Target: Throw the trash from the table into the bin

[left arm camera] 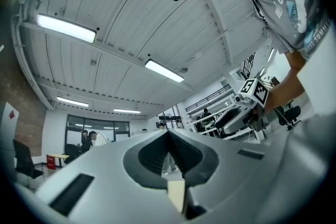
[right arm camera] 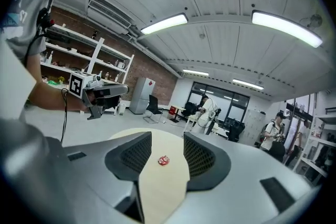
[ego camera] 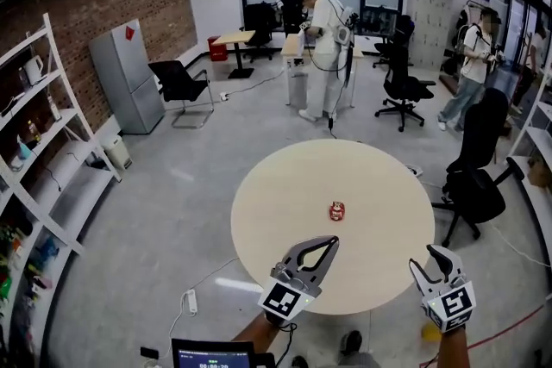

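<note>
A small crumpled red piece of trash lies near the middle of the round beige table. My left gripper hovers over the table's near edge, short of the trash, its jaws shut and empty. My right gripper is by the table's near right edge, open with nothing in it. In the right gripper view the trash shows far off between the parted jaws, with the left gripper to the side. The left gripper view points up at the ceiling, past its own closed tips. No bin shows.
A black office chair stands close to the table's right side. White shelves line the left wall, near a grey fridge. A power strip and cable lie on the floor at the near left. People stand at desks far back.
</note>
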